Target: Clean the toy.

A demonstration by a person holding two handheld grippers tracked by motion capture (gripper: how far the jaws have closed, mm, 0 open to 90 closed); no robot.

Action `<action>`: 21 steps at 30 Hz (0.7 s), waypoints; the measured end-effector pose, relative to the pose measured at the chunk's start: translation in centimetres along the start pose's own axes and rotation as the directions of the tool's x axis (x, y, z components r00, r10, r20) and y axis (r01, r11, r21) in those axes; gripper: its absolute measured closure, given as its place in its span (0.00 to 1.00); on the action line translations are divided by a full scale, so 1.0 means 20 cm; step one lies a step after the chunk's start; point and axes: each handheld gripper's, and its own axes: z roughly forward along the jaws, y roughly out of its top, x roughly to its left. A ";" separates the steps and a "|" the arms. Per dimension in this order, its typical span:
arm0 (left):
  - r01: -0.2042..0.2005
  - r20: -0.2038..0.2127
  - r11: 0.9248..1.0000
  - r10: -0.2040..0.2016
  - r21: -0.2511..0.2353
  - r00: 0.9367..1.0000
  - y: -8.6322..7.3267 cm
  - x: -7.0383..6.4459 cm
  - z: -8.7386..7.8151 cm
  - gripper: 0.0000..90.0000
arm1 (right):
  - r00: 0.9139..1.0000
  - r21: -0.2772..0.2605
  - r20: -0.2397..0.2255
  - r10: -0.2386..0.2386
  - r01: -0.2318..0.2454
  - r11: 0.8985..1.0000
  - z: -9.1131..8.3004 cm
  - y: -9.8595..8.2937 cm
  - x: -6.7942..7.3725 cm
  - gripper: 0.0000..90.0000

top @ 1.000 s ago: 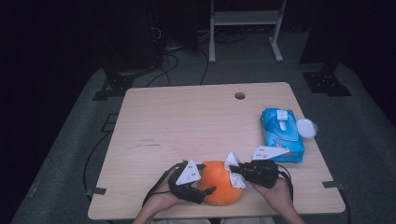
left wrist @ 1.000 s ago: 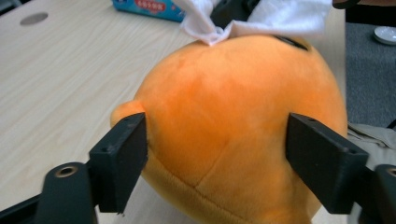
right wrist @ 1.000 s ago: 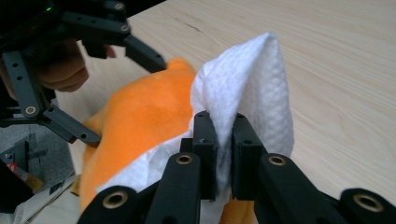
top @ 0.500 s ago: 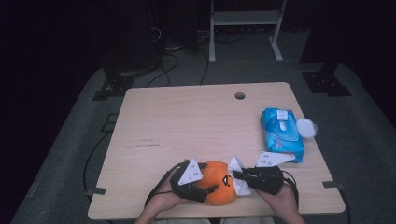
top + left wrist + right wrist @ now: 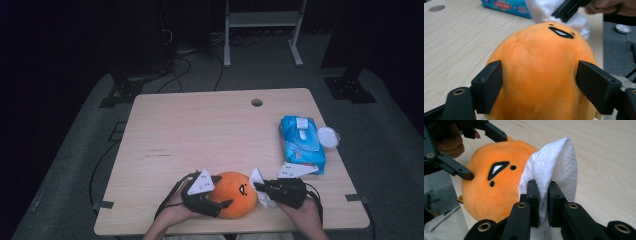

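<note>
Two grippers meet at the near edge of the wooden table (image 5: 210,130), one on each side of a round orange plush toy (image 5: 232,194) with a small black-stitched face. The left gripper (image 5: 212,197) has its jaws set around the toy: in the left gripper view the two black pads press into the orange fabric on either flank of the plush, which bulges up between them (the face sits on the far side from that camera). The right gripper (image 5: 261,189) has its jaws nearly together, pinching a folded white wipe (image 5: 551,172); in the right gripper view the quilted sheet rises in a peak above the jaw tips and lies against the toy just beside the face. From above, the wipe shows as a white tuft between the right gripper and the plush, touching the toy's right side. A person's hands hold both tools from the bottom of the high view. Farther back on the right side of the table lies a blue pack of wipes (image 5: 301,142), with a small white lid (image 5: 327,136) just beside it at the table's edge
</note>
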 end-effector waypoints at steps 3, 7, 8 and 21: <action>-0.036 -0.006 0.999 0.036 -0.013 0.999 0.03 -0.01 0.00 0.20 | 1.000 -0.002 -0.002 -0.018 0.018 1.000 0.00 0.01 0.02 0.90; -0.083 0.001 0.996 0.083 -0.022 0.997 0.07 -0.02 0.02 0.19 | 1.000 -0.010 -0.007 -0.018 0.018 1.000 0.02 0.02 0.02 0.90; -0.097 0.006 0.995 0.097 -0.020 0.995 0.08 -0.03 0.03 0.19 | 1.000 -0.011 -0.007 -0.015 0.015 1.000 0.02 0.02 0.01 0.90; -0.073 0.032 0.996 0.072 0.058 0.997 0.08 -0.01 0.13 0.35 | 1.000 -0.004 -0.006 0.005 -0.005 1.000 0.02 0.00 -0.03 0.89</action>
